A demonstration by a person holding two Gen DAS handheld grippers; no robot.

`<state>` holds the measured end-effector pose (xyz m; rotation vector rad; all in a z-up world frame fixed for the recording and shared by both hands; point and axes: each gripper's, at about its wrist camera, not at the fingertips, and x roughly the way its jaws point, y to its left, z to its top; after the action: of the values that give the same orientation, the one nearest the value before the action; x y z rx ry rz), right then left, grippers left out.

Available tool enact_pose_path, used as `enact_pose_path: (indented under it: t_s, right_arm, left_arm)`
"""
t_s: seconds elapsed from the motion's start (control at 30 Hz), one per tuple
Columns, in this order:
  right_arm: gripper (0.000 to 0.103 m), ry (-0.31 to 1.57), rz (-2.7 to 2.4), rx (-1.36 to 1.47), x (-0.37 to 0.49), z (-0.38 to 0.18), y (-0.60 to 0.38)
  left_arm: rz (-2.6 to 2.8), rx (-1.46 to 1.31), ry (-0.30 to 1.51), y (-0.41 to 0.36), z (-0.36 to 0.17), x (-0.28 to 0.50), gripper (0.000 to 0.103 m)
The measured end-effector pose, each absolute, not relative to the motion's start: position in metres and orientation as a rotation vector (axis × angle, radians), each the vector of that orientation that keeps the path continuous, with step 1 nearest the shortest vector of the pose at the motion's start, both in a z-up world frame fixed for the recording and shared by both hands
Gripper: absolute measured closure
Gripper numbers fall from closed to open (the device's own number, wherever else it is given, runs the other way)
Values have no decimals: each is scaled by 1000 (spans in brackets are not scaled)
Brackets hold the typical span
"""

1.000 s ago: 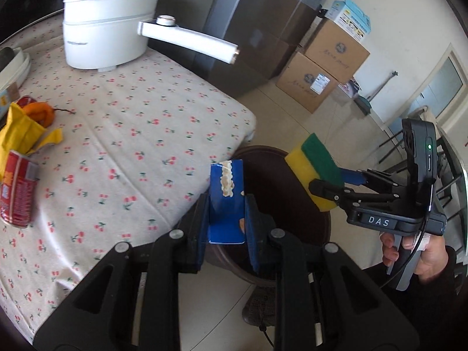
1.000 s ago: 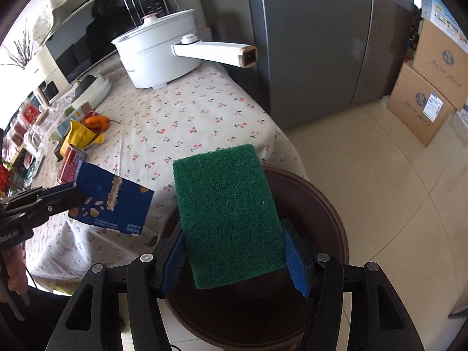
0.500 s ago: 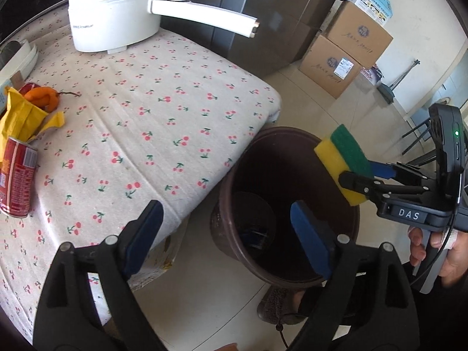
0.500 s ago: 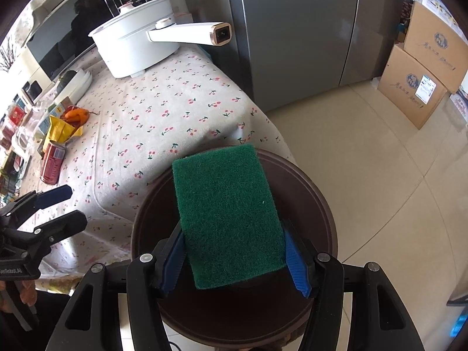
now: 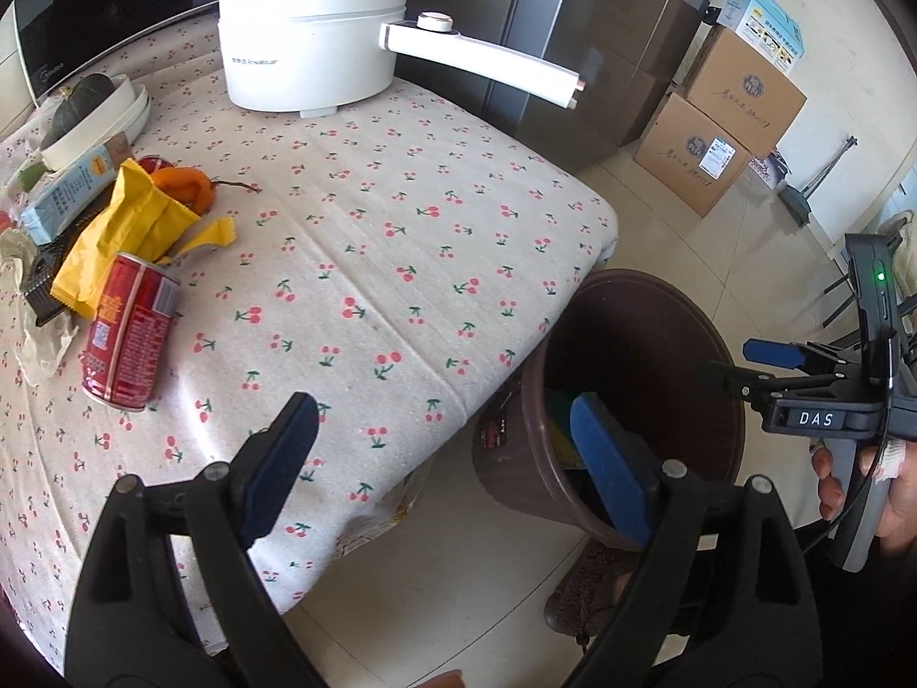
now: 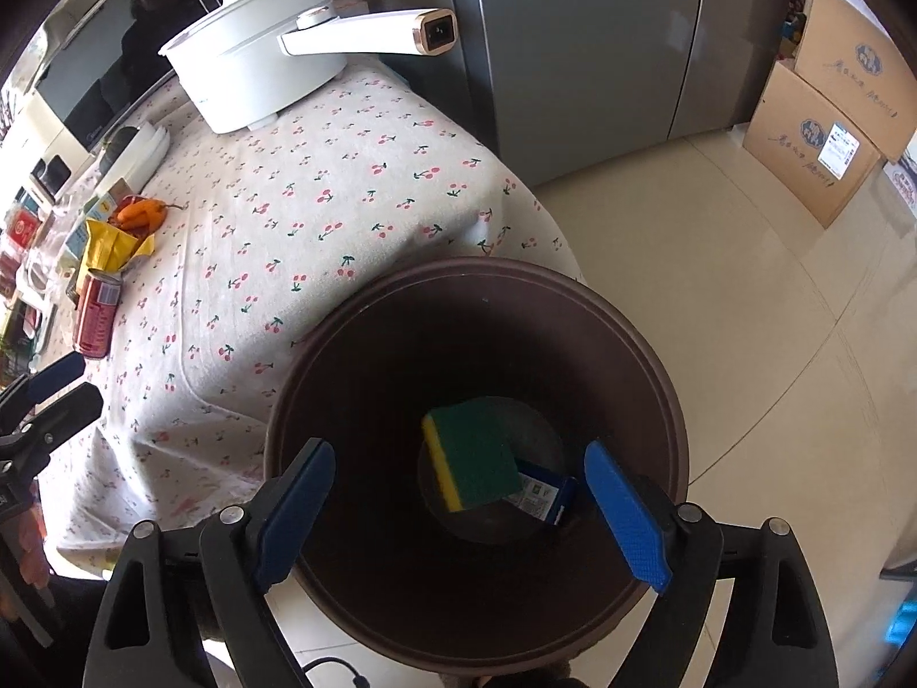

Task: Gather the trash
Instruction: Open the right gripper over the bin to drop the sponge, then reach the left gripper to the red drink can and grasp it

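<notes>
Jaws: both sets spread wide and carrying nothing; my left gripper [image 5: 441, 458] hangs at the lower centre of its view over the corner of the surface [image 5: 367, 241], my right gripper [image 6: 458, 507] at the bottom of its view directly above the brown bin [image 6: 653, 355]. Bin contents: one green-and-yellow sponge [image 6: 473, 467] lying on the bottom, overlapping a blue carton [image 6: 544, 496] just to its right. Remaining trash, left of the left-wrist frame: red can [image 5: 129, 338] lying on its side, touching a crumpled yellow wrapper [image 5: 123, 229]; an orange peel-like scrap [image 5: 186, 186] just above it; white crumpled paper [image 5: 26, 309] at the far left edge. Handling, my estimate: the can is light, stiff and smooth, apt to roll and to dent, so I would take it across the middle of its body; the wrapper is limp and light, best pinched at its bunched centre. Change from one second ago: left jaws then held the blue carton and right jaws the sponge; both items now lie in the bin, and both sets have released.
</notes>
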<state>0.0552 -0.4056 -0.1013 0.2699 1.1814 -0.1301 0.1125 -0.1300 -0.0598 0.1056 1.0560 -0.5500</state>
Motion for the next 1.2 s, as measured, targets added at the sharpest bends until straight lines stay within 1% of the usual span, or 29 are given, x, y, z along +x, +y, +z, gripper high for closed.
enact_pose_path:
  t_s: [0.23, 0.6, 0.77, 1.0, 1.1, 1.17, 1.2]
  right_arm:
    - [12, 1190, -129, 273, 67, -99, -394]
    - [12, 1170, -44, 193, 102, -80, -344]
    - [12, 1177, -18, 152, 117, -77, -326]
    - [12, 1184, -3, 129, 129, -75, -312]
    - [12, 1192, -3, 124, 132, -77, -310]
    - [12, 1196, -3, 122, 133, -78, -309]
    - [12, 1197, -4, 121, 133, -78, -309]
  left_arm:
    - [-472, 77, 1053, -97, -55, 124, 13]
    - [-323, 76, 1059, -45, -58, 164, 13]
    - [-275, 120, 1076, -34, -69, 189, 13]
    - [-252, 179, 1142, -32, -97, 216, 13]
    - [-251, 197, 1151, -36, -102, 218, 20]
    - [-237, 216, 1152, -38, -102, 218, 27]
    - [-235, 225, 1159, -38, -103, 219, 37]
